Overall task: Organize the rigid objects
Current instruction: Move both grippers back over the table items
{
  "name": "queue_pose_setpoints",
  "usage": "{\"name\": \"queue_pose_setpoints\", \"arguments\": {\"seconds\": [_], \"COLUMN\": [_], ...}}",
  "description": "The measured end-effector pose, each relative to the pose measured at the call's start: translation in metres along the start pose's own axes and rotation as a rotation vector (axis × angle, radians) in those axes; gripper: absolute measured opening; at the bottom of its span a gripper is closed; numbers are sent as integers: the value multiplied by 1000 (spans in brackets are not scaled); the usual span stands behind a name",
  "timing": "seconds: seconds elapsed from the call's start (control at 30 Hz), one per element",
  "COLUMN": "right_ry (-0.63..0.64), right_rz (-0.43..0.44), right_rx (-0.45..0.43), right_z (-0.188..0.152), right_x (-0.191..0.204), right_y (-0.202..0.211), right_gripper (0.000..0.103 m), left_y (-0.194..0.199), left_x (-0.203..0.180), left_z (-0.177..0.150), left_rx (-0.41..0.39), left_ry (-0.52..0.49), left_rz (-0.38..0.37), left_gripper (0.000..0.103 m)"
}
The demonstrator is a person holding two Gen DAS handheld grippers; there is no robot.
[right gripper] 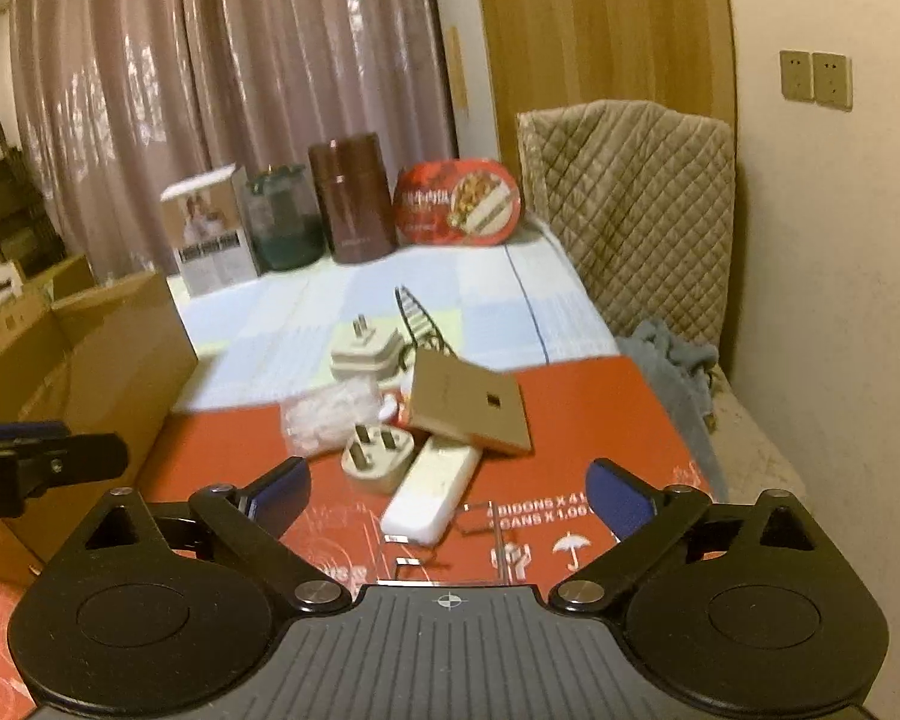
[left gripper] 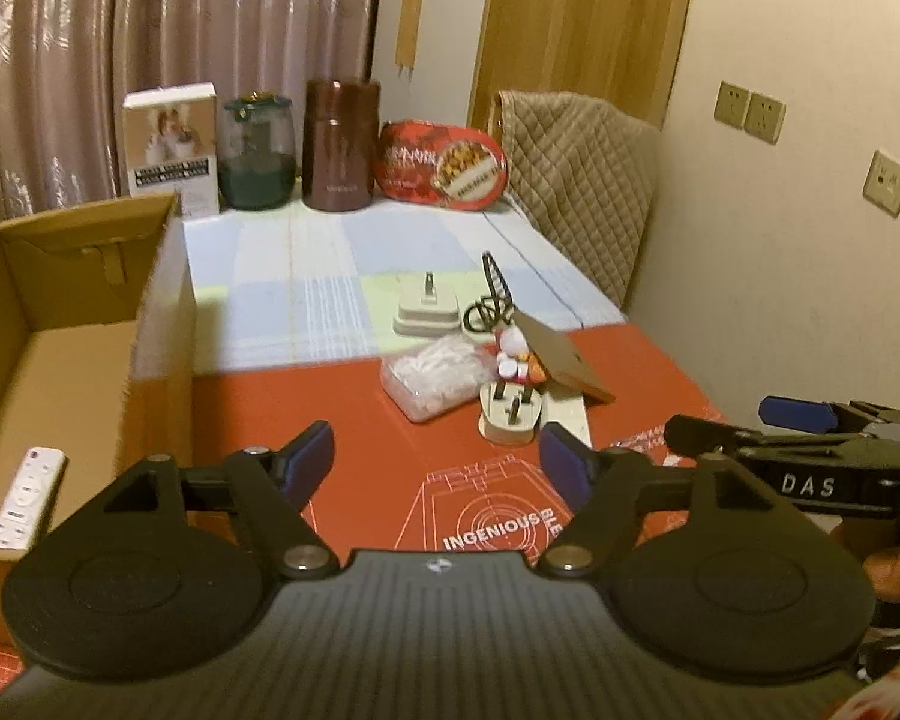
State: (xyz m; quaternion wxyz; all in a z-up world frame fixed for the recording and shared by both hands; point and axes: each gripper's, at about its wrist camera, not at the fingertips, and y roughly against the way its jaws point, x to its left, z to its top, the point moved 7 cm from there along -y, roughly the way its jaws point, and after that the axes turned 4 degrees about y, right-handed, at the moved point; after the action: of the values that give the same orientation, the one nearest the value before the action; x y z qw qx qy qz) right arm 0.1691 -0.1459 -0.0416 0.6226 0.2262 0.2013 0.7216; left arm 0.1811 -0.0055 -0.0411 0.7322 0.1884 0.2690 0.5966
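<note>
- Left wrist view: the left claw [left gripper: 438,462] is spread fairly wide with nothing between its blue pads, hanging over the glossy red printed sheet [left gripper: 342,420] on the counter. Using the open brown cardboard box [left gripper: 84,300] as the anchor: a slim white plastic remote [left gripper: 27,498] already lies inside it on the floor of the box, and the rest of the clutter sits well off to the box's right. That's a clear ribbed plastic tub of white bits [left gripper: 432,375], a chunky cream three-pin plug [left gripper: 507,414] lying pins-up, and a tilted tan cardboard square [left gripper: 564,357].
- Right wrist view: the right claw [right gripper: 447,495] is wide open and empty too, with a smooth white rounded power bank [right gripper: 432,498] just ahead of it, on the far side of the pile from the box [right gripper: 108,348].
- My worry: that pile is touching and stacked, so grabbing the slick power bank could drag the plug [right gripper: 378,459] or tip the tan card [right gripper: 468,408]. The two claws are close enough to bump as well.
</note>
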Motion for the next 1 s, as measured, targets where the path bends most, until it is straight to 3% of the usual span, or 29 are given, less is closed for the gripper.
{"name": "queue_pose_setpoints", "arguments": {"seconds": [0.17, 0.43, 1.0], "right_ry": [1, 4, 30], "right_rz": [-12, 9, -1], "right_rx": [81, 161, 202], "right_z": [-16, -31, -42], "right_x": [1, 6, 13], "right_y": [-21, -44, -69], "right_gripper": [96, 96, 96], "left_y": [-23, -48, -65], "left_x": [2, 4, 20], "left_z": [-12, -28, -43], "left_rx": [44, 100, 144], "left_ry": [-22, -40, -9], "left_rz": [10, 19, 26], "left_gripper": [81, 82, 82]}}
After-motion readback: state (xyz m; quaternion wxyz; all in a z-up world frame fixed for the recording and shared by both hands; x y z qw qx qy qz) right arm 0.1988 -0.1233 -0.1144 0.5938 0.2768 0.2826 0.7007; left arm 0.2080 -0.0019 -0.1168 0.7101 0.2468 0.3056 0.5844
